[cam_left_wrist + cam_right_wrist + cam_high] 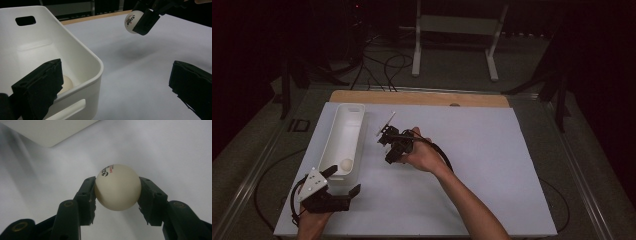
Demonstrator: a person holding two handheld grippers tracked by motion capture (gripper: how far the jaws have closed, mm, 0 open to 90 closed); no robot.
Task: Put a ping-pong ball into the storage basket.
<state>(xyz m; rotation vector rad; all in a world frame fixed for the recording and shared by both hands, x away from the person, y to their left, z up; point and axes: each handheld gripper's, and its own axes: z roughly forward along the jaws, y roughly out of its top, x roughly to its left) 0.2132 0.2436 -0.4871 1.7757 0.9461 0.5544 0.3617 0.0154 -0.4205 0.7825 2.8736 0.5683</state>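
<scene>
Your right tongs [117, 195] pinch a white ball [117, 187] between both jaws, held above the white desk [472, 165], right of the bin. Your left tongs [343, 181] stand wide, straddling the near wall of the long white bin [343, 131]. Inside it, at that near end, lies a second ball [346, 163].

The white ball [117, 187] clamped between the right gripper's [117, 195] jaws bears a black printed brand mark with a small red line beneath; the lettering is too blurred and tilted to read.
</scene>
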